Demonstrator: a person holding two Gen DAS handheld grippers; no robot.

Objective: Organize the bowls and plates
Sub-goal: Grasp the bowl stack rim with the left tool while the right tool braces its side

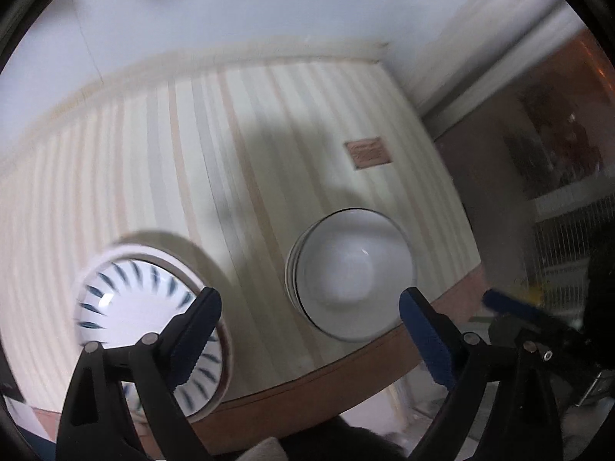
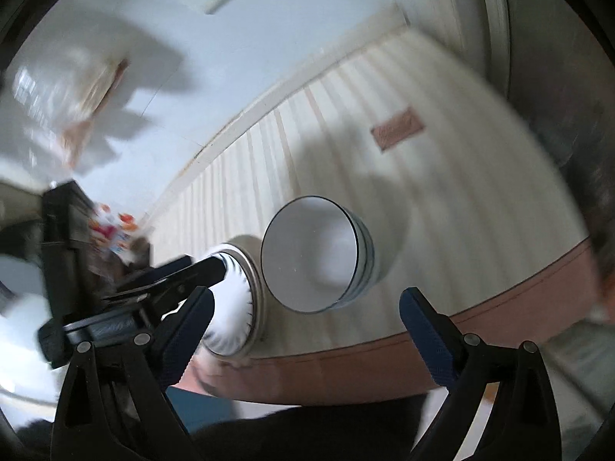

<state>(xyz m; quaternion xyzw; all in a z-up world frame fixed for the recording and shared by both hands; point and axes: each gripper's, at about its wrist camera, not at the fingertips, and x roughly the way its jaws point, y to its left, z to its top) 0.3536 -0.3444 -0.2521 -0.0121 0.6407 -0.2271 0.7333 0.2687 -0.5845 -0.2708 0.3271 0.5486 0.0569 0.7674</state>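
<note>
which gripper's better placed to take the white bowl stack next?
Right, probably. The bowl stack sits centred ahead of the open right gripper; the left gripper is open too, but partly over the patterned plate.

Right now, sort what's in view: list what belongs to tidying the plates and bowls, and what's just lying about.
Belongs to the job:
- stack of white bowls
- blue-patterned plates
- left gripper, open
- right gripper, open

Just lying about:
- striped tablecloth
- brown label on the cloth
- colourful clutter off the table, too blurred to identify

We've got a stack of white bowls (image 1: 351, 272) upright near the table edge, just beside a blue-streaked white plate (image 1: 150, 322) lying flat.
</note>
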